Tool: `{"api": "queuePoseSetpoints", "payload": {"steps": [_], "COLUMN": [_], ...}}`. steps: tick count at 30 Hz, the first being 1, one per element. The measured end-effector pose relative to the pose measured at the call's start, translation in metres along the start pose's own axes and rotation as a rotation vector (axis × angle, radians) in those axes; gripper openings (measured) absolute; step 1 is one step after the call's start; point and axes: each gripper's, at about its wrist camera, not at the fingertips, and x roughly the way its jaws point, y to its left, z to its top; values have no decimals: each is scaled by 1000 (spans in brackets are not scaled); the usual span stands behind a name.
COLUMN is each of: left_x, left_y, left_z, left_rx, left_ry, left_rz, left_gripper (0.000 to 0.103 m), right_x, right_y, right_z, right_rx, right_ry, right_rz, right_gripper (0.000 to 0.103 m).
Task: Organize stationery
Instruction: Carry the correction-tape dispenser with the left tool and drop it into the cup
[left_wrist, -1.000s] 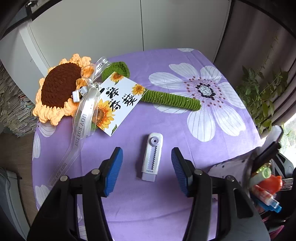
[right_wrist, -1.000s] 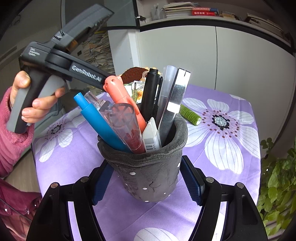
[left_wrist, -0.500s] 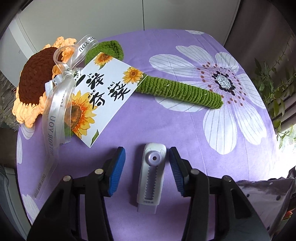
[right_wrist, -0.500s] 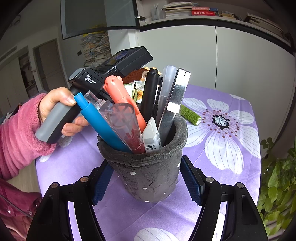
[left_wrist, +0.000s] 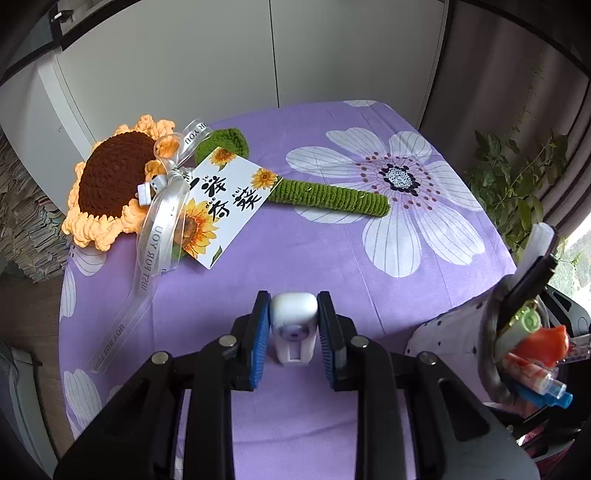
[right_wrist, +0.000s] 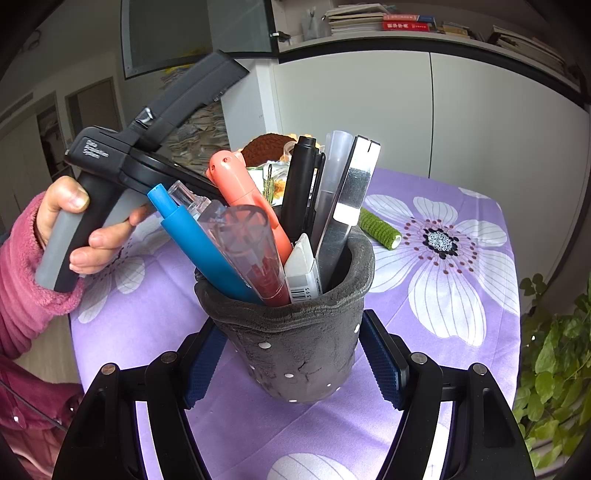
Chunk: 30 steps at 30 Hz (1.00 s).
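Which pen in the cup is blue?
The blue pen, leftmost in the cup, leaning left. Others: salmon, black, clear.
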Motion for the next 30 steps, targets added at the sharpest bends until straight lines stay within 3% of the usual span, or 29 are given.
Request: {"api": "queuePoseSetpoints", "payload": {"steps": [11,25,30], "left_x": [-58,-127,-137], "left_y": [-10,-47,-67], "left_z": [-11,6,8], "left_rx": [22,64,121], "left_ry": [-108,-235,-258], "left_rz": [-33,-227,-251], "left_gripper": [23,23,23], "right_x": [0,0,0], "right_y": [-1,-1,-1], "right_z": [0,0,0], "right_rx": [8,9,10], "right_ry": [-1,-1,-1], "right_rz": [-3,-2,-2], "right_gripper": [74,74,74]}}
